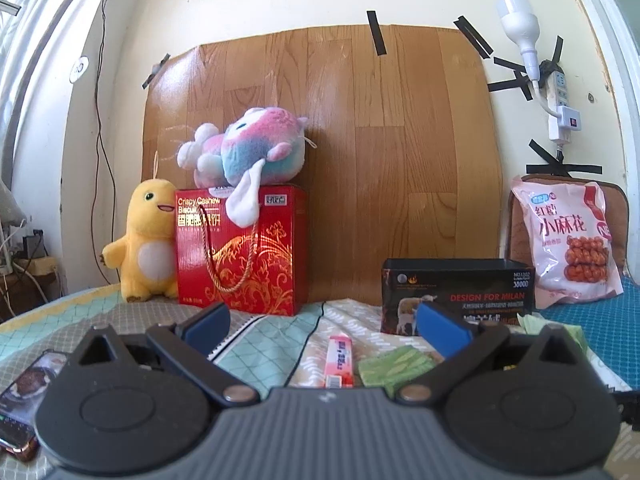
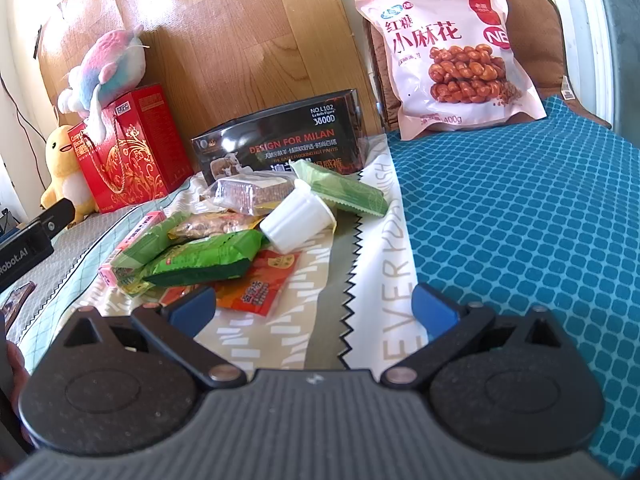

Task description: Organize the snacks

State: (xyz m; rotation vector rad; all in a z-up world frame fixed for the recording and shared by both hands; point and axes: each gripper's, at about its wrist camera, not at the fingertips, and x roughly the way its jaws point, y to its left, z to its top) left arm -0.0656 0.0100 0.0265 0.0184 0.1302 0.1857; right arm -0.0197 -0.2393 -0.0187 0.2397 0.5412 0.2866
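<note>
A pile of small snacks lies on the patterned cloth: a white cup [image 2: 298,216], green packets [image 2: 204,258], an orange packet [image 2: 262,284], a pink stick pack [image 2: 134,242] and a clear-wrapped cracker bar [image 2: 252,194]. Behind them stands an open black box [image 2: 280,140]. My right gripper [image 2: 314,312] is open just in front of the pile, holding nothing. My left gripper [image 1: 324,326] is open too, low over the cloth, with the pink stick pack [image 1: 340,362] and a green packet [image 1: 394,366] between and below its fingers and the black box [image 1: 460,292] ahead to the right.
A red biscuit gift box [image 1: 240,252] with a pastel plush [image 1: 248,148] on top and a yellow plush [image 1: 146,240] beside it stand at the back left. A large pink bag [image 2: 448,52] leans on a brown cushion at the back right. A phone [image 1: 20,400] lies at the left. A blue mat [image 2: 520,220] covers the right.
</note>
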